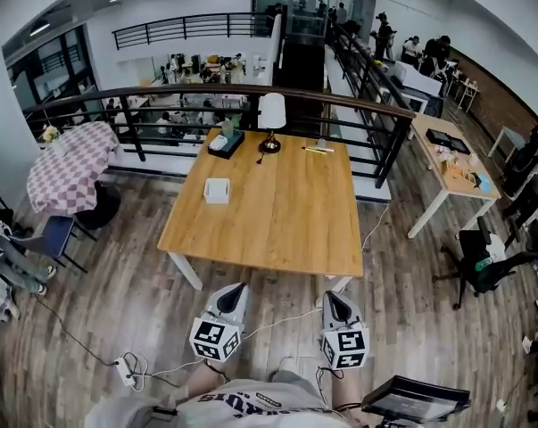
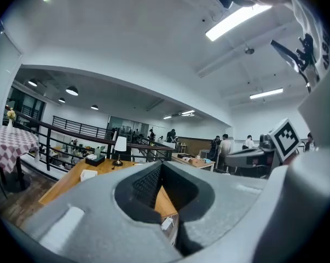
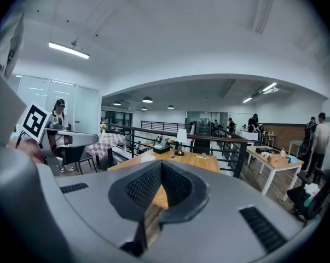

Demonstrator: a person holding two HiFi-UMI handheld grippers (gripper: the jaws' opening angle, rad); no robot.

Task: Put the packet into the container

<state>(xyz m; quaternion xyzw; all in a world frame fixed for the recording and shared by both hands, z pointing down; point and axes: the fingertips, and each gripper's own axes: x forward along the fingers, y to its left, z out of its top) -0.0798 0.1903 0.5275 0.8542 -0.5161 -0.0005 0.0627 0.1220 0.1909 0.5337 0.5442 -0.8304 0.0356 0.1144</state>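
The left gripper point(image 1: 236, 291) and right gripper point(image 1: 334, 298) are held close to the person's body, well short of the table point(image 1: 286, 226). Both have their jaws pressed together and are empty (each gripper's own view shows only floor and table edge through the slit).

The nearest risk is underfoot. A pale cable point(image 1: 277, 317) trails across the floor between the person and the table, and a foot could catch it on the way in. The next is the jaws themselves, because arriving closed they would shove a light packet along the wood rather than take it. Farthest off, a lamp point(image 1: 270, 119) stands just beside the tray point(image 1: 226, 144) at the table's far edge. A careless reach there could tip it.

There are two candidates for the container. A small white box point(image 1: 217, 190) sits alone toward the table's left side, and what is inside it cannot be made out from here. Beyond it, the dark tray holds a couple of pale things, too small to name.

The packet cannot be picked out at this range. It is in neither gripper, and it may be among those pale things or inside the box.
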